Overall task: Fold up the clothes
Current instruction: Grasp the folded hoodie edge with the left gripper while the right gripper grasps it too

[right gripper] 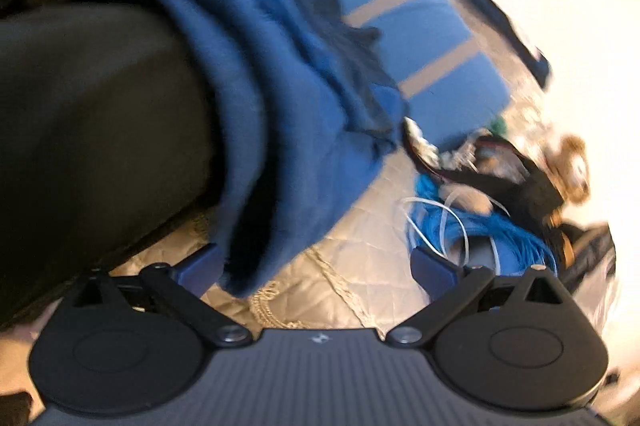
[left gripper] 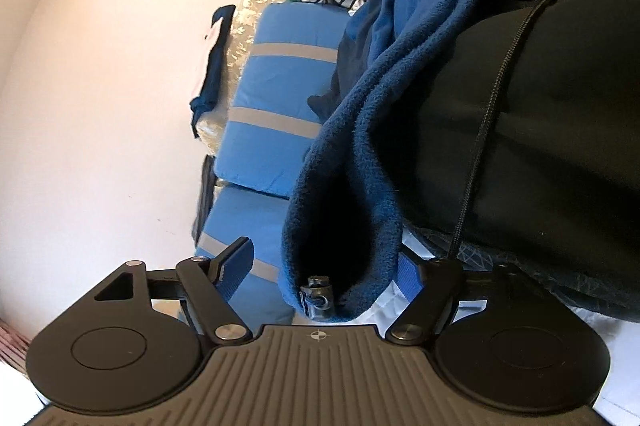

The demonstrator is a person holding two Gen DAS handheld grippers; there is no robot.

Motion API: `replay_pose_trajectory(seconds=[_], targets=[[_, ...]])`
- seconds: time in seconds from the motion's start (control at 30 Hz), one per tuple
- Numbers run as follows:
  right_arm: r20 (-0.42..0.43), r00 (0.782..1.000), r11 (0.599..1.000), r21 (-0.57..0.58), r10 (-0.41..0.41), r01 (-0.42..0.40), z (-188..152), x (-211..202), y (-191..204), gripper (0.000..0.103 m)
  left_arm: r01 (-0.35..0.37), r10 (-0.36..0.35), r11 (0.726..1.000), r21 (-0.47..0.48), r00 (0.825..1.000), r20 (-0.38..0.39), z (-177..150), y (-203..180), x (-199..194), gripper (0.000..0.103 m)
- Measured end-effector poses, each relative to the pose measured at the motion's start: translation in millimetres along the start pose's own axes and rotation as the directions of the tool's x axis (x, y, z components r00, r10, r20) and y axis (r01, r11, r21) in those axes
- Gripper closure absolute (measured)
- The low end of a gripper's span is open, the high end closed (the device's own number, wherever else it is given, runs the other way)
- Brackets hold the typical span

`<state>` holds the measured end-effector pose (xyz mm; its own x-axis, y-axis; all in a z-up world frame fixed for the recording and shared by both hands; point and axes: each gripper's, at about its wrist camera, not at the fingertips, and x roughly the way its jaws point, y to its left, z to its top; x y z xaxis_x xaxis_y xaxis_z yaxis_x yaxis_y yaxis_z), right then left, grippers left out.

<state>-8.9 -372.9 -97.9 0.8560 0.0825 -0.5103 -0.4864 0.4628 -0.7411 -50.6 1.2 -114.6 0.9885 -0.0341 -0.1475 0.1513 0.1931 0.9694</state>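
on the left, our left hand-held gripper stands wide open around the hanging hem of the blue fleece, its cord toggle dangling between the fingers, so we judge a close could pinch the toggle and let the cloth slide free. on the right, our right hand-held gripper is equally wide open, holding nothing, the fleece's edge just inside its left finger over the quilted bed (this view is blurred), near a blue cable coil that could snag; we read no writing.
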Motion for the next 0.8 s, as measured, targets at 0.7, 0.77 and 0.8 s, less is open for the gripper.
replay_pose_trajectory(seconds=[0.7,0.77,0.8], targets=[[0.040,0.998,0.996,-0.082,-0.041,0.044,7,27,11,0.005,0.121,-0.121,0.993,0.013,0.992,-0.030,9,6,8,0.062],[0.050,0.998,0.995,-0.084,-0.041,0.045,7,23,8,0.009,0.141,-0.140,0.990,0.007,0.989,-0.036,10,8,9,0.065],[0.055,0.998,0.996,-0.083,-0.040,0.044,7,22,6,0.013,0.151,-0.151,0.989,0.004,0.988,-0.039,10,8,9,0.068]])
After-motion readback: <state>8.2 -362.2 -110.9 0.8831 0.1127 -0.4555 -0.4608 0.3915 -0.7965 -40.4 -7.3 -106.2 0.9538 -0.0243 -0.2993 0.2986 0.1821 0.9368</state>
